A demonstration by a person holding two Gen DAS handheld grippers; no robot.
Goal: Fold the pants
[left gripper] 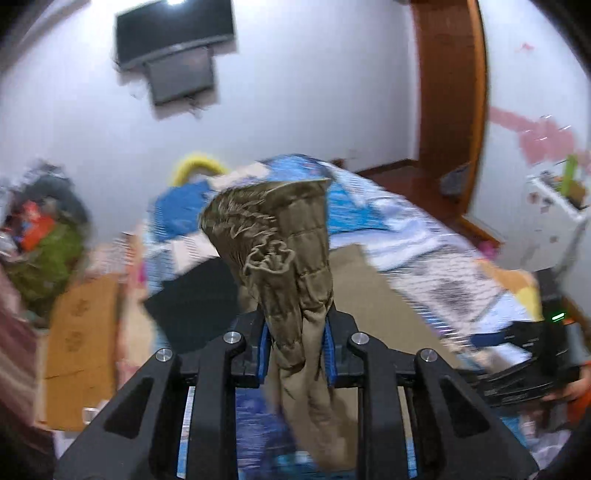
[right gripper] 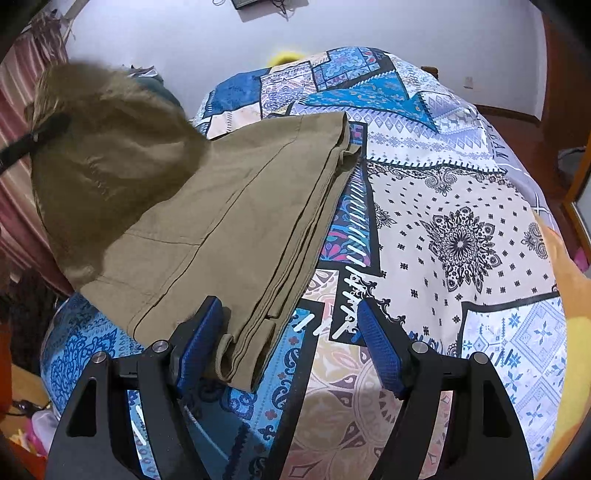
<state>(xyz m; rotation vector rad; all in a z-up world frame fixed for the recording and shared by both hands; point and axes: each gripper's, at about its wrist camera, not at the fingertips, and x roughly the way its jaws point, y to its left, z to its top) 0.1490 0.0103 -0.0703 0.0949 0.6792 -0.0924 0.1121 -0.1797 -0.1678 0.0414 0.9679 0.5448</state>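
Note:
The khaki pants (right gripper: 229,206) lie folded lengthwise on the patterned bedspread (right gripper: 461,206), legs stretched away from me. My left gripper (left gripper: 297,345) is shut on the elastic waistband end of the pants (left gripper: 280,236) and holds it up above the bed; this lifted end shows blurred at the upper left of the right wrist view (right gripper: 107,155). My right gripper (right gripper: 291,332) is open and empty, low over the bed, its left finger (right gripper: 201,339) touching the near edge of the pants.
A wall-mounted TV (left gripper: 173,33) hangs on the white wall. A cardboard box (left gripper: 81,332) and a clutter pile (left gripper: 40,236) stand left of the bed. A wooden door frame (left gripper: 450,92) is at the right. The right gripper's body (left gripper: 532,354) shows at the right edge.

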